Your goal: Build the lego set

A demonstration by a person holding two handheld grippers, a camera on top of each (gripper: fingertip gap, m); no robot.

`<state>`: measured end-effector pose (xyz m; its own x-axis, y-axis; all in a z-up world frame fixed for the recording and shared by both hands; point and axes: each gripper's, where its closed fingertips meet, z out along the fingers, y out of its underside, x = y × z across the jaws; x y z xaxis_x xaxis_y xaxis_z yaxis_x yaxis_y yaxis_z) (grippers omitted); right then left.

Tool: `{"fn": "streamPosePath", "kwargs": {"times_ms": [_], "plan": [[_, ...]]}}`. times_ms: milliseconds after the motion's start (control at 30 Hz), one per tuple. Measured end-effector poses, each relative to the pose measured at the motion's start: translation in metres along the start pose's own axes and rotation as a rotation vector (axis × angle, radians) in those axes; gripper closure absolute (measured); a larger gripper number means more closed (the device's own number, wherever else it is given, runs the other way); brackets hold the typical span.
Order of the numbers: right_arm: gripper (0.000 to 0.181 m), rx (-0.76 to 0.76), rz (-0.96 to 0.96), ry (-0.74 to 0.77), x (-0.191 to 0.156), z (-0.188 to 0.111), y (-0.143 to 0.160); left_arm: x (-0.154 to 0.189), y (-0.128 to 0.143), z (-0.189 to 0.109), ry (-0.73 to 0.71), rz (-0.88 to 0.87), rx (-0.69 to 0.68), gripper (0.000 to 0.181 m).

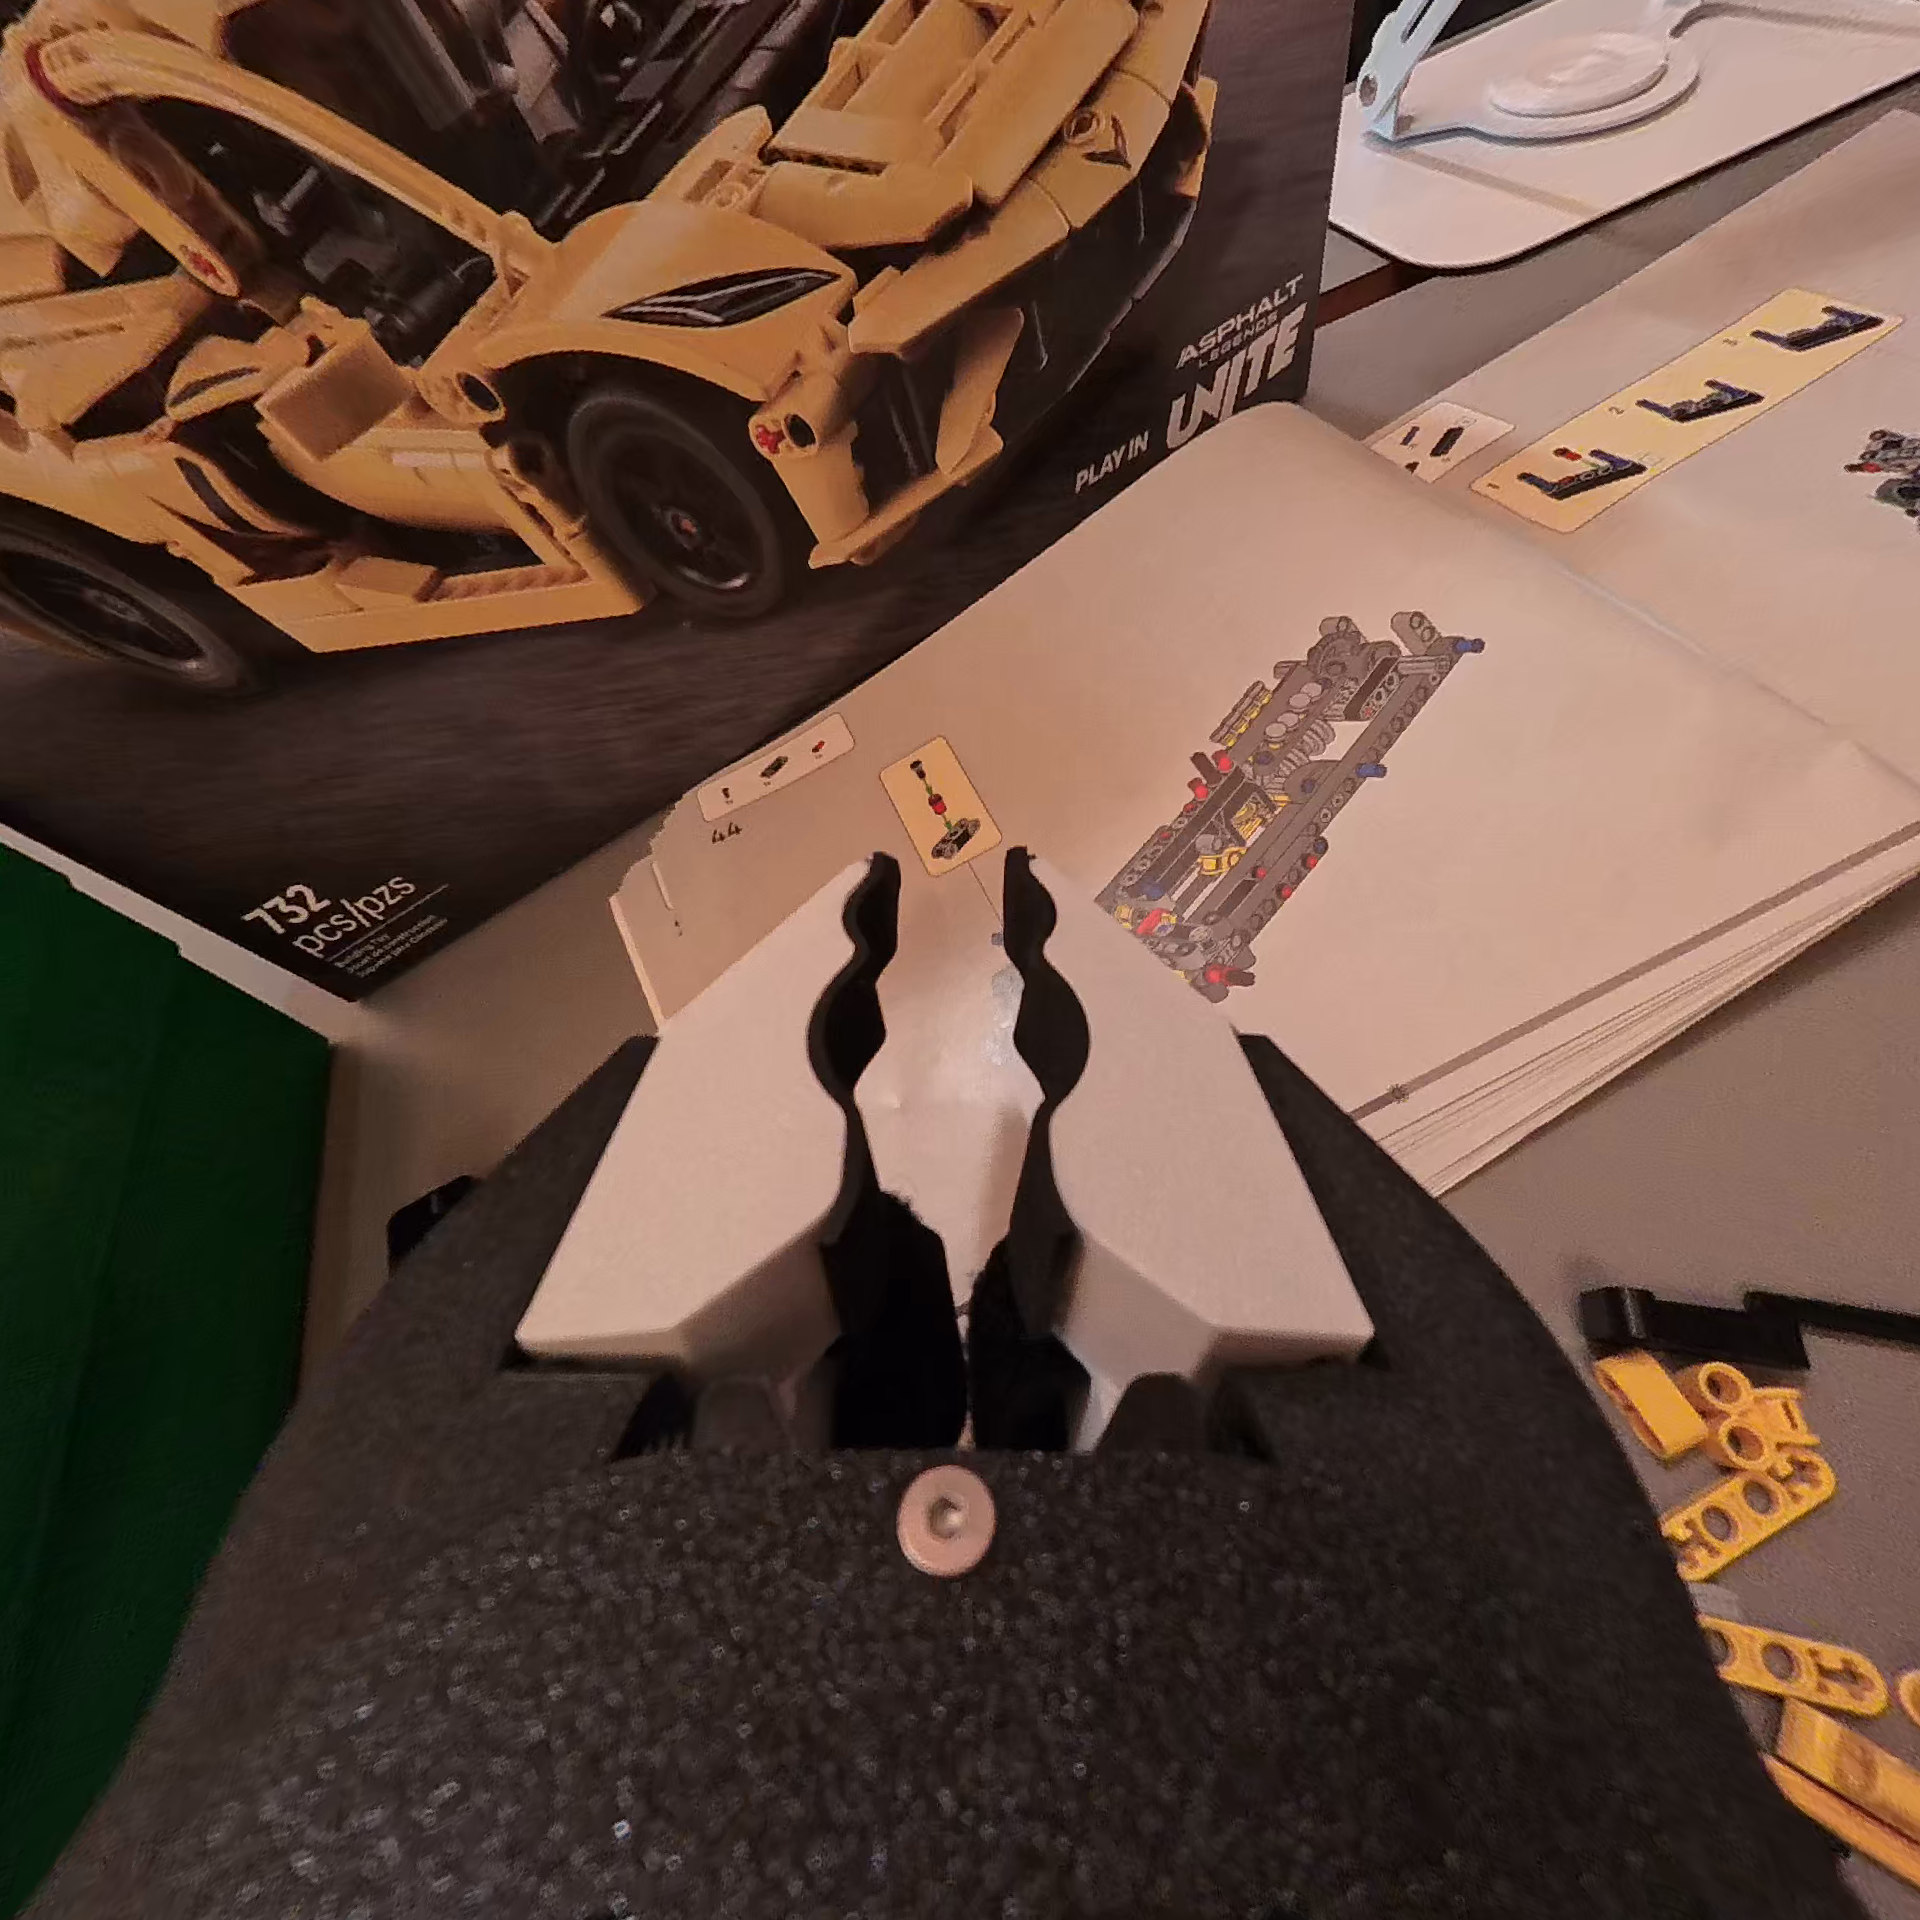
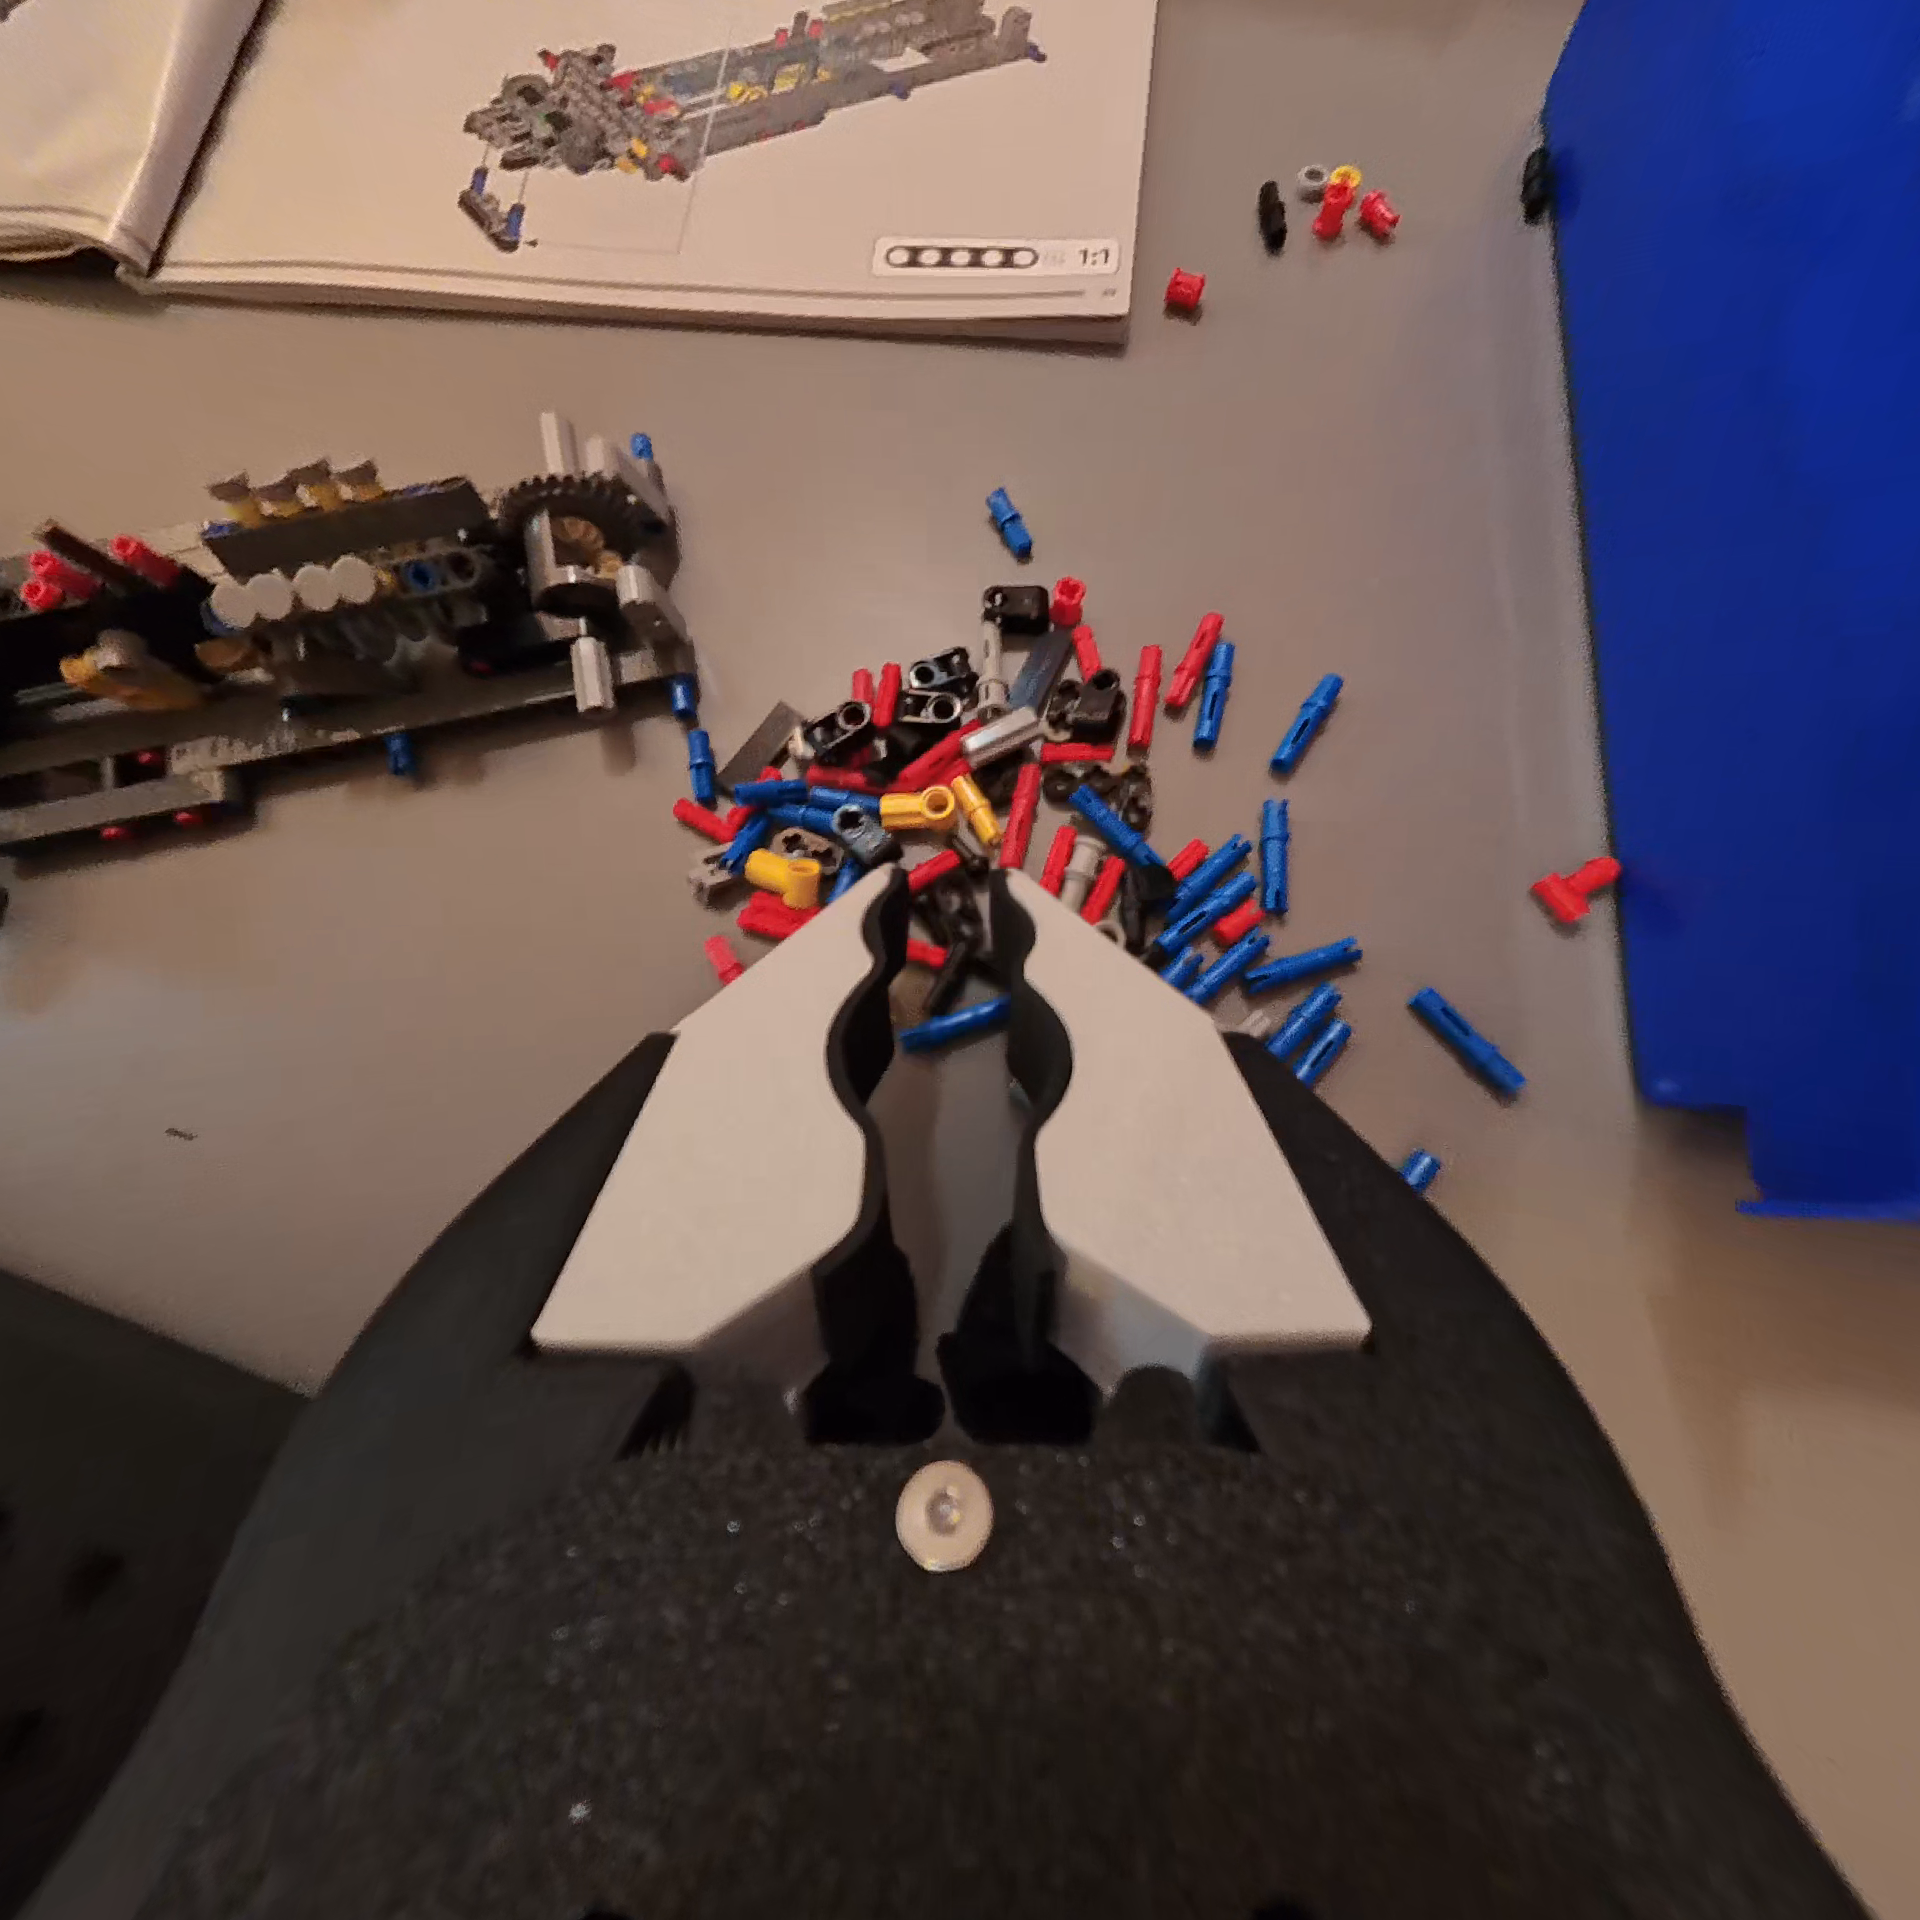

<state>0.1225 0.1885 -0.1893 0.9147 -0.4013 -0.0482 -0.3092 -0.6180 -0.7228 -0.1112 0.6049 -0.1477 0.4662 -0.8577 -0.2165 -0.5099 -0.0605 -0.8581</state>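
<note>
My left gripper is open and empty, hovering over the open instruction booklet near its left page. My right gripper is open and empty, its tips just above the near edge of a pile of small blue, red, black and yellow pins and connectors on the grey table. The part-built grey chassis with a black gear lies left of the pile. The booklet also shows at the top of the right wrist view.
The set's box with a yellow car picture stands behind the booklet. Yellow beams lie at the right of the left wrist view. A green bin is at left, a blue bin at right. A few loose pins lie far right. Some 50 cm of space lies between my two pairs of fingers.
</note>
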Motion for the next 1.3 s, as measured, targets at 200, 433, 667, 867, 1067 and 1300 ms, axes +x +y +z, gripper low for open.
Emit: {"fn": "streamPosePath", "kwargs": {"times_ms": [200, 433, 667, 867, 1067, 1300], "plan": [[0.176, -0.070, -0.018, 0.005, 0.010, 0.012, 0.006, -0.001, 0.000, -0.001, -0.016, 0.026, 0.002, 0.163], [0.176, -0.071, -0.018, -0.042, 0.003, 0.014, 0.005, 0.001, -0.001, -0.001, -0.011, 0.039, 0.000, 0.163], [0.176, -0.073, -0.024, -0.049, 0.005, 0.017, 0.003, 0.004, -0.001, -0.002, -0.027, 0.099, 0.003, 0.163], [0.176, -0.084, -0.020, -0.094, 0.002, 0.019, 0.002, 0.005, -0.003, -0.003, -0.021, 0.091, 0.009, 0.163], [0.180, -0.094, -0.016, -0.124, -0.001, 0.018, 0.002, 0.004, -0.002, -0.003, -0.022, 0.083, 0.009, 0.163], [0.181, -0.088, -0.089, -0.068, 0.004, 0.013, 0.004, 0.004, -0.002, -0.004, -0.021, 0.086, 0.008, 0.163]]}}
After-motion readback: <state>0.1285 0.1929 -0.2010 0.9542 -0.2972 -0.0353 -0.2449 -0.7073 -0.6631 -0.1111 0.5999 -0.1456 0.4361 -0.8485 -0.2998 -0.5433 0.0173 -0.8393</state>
